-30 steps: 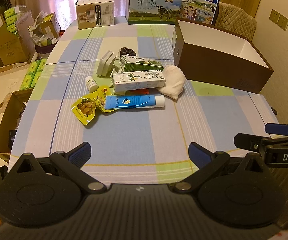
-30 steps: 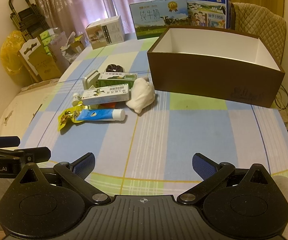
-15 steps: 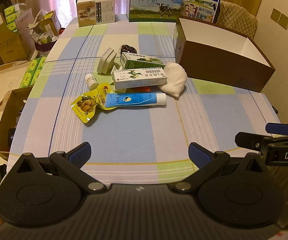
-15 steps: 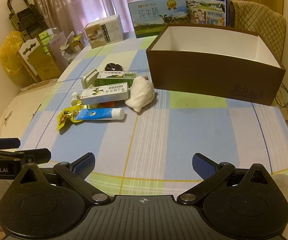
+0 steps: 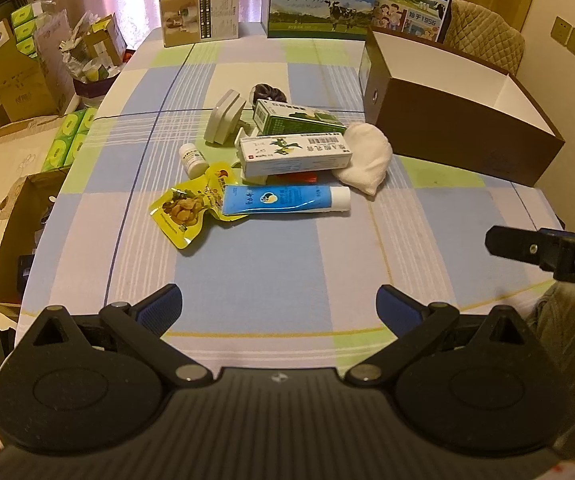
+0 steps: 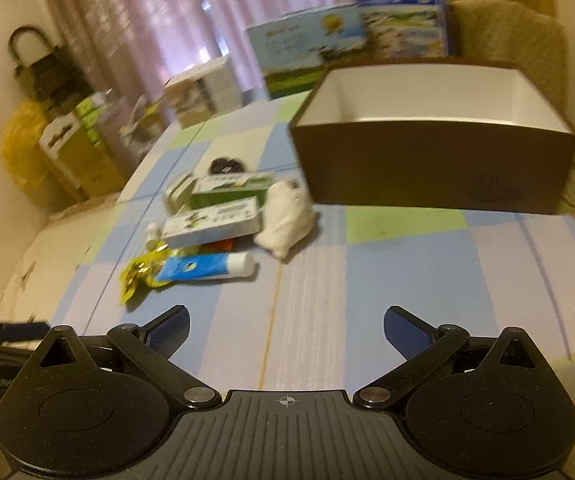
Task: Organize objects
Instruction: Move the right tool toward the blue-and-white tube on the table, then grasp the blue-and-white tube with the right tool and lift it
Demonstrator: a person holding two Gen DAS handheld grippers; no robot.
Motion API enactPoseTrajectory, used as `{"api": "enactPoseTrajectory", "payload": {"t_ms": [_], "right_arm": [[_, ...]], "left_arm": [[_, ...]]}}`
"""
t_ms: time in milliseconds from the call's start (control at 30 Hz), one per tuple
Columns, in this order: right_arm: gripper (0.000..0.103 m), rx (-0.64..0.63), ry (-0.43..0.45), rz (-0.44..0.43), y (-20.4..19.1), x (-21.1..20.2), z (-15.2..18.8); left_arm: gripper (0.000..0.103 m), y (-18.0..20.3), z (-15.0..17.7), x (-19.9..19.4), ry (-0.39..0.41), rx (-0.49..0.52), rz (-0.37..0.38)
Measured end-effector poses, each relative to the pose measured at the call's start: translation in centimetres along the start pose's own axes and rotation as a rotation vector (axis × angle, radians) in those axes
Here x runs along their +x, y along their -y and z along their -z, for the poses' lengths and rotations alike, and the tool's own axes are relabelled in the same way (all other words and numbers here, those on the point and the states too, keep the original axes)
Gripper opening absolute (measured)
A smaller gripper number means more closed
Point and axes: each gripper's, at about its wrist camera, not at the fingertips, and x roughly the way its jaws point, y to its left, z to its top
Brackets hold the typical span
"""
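Grippers both spread wide, nothing between the blue pads. My left gripper point(image 5: 277, 304) hovers level over the near edge of the checked blue, green and white tablecloth point(image 5: 247, 280), fingers pointing forward at the pile of objects well ahead. My right gripper point(image 6: 285, 326) sits at about the same height beside it, aimed a little toward the open brown cardboard box with white inside point(image 6: 427, 160); its view is blurred. From the left view, the right tool's black finger point(image 5: 527, 246) pokes in at the right edge, over the table's corner.

Pile lies mid-table, left of the box and apart from it. Blue toothpaste tube with white cap point(image 5: 285, 199) nearest me, lying crosswise, its flat end on the yellow snack pouch point(image 5: 189, 210). Behind it the long white carton with green print point(image 5: 295, 154), then the green carton point(image 5: 297, 118) touching it. White cloth bundle point(image 5: 367, 158) rests at the white carton's right end. Small white pill bottle point(image 5: 192, 158) stands left of that carton. Grey-white plug-like block point(image 5: 223, 118) and a dark round thing point(image 5: 267, 92) sit at the back of the pile.

Box interior shows white walls; floor hidden from both views.
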Motion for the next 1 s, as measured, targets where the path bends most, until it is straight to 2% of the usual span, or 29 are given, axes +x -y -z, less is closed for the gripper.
{"api": "enactPoseTrajectory", "payload": {"t_ms": [167,300,500,700,1000], "right_arm": [[0.101,-0.075,-0.035,-0.005,-0.4,2.0,-1.0],[0.101,-0.088,-0.043,-0.054,-0.6,3.8,-2.0],[0.093,-0.159,-0.041,-0.132,-1.4,6.6,-4.1],[0.084,-0.246,-0.09,-0.203,-2.7,9.9,-5.2],[0.076,-0.433,-0.154,-0.243,-5.3,15.9,-5.2]], "left_arm": [[0.102,-0.9,-0.5,1.1,0.001,0.002,-0.005],[0.102,-1.9,-1.2,2.5,0.002,0.005,-0.012],[0.102,-3.6,-2.4,4.9,0.003,0.026,-0.03],[0.102,-5.6,-3.5,7.5,-0.026,0.034,-0.044],[0.102,-7.5,-4.7,10.5,-0.048,0.029,-0.049]]}}
